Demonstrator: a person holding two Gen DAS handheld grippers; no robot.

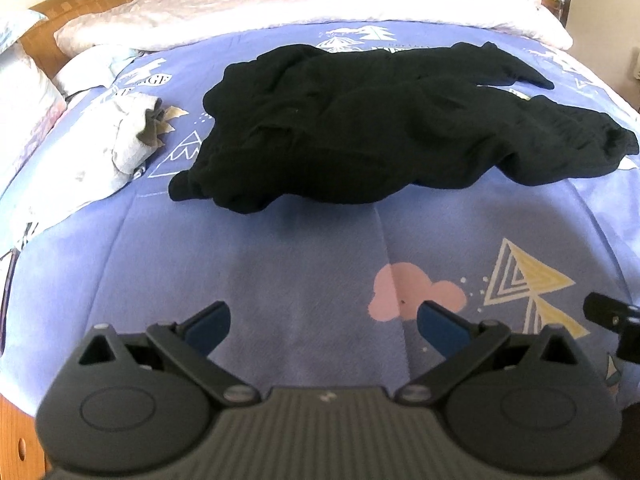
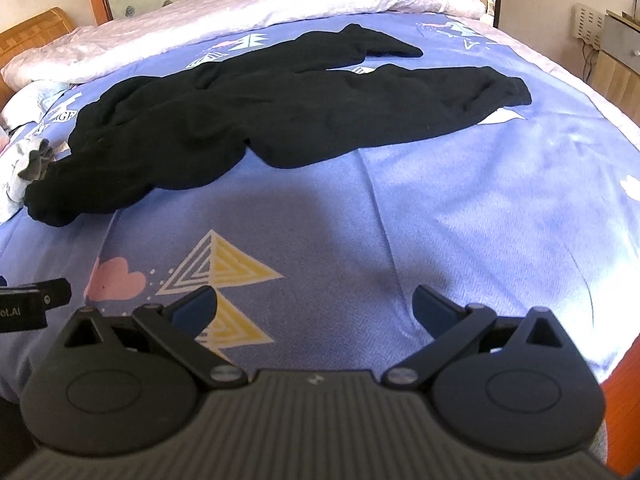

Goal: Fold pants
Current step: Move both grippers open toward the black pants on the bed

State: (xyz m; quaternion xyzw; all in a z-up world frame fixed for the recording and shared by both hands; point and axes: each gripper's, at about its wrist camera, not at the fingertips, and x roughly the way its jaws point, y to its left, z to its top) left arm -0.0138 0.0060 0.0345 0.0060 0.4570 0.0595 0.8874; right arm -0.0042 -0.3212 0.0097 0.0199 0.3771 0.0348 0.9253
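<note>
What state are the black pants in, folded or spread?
Spread, not folded: the black fabric pants lie rumpled across the purple patterned bedspread, both legs stretched apart toward the right, waist end bunched at the left.

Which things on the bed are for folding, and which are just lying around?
For the job:
- crumpled black fabric pants, spread across the bed
- left gripper, jaws open
- right gripper, jaws open

Just lying about:
- small grey and white cloth bundle, beside the pants
- pale pink quilted blanket, at the far side
- purple patterned bedspread, under everything
</note>
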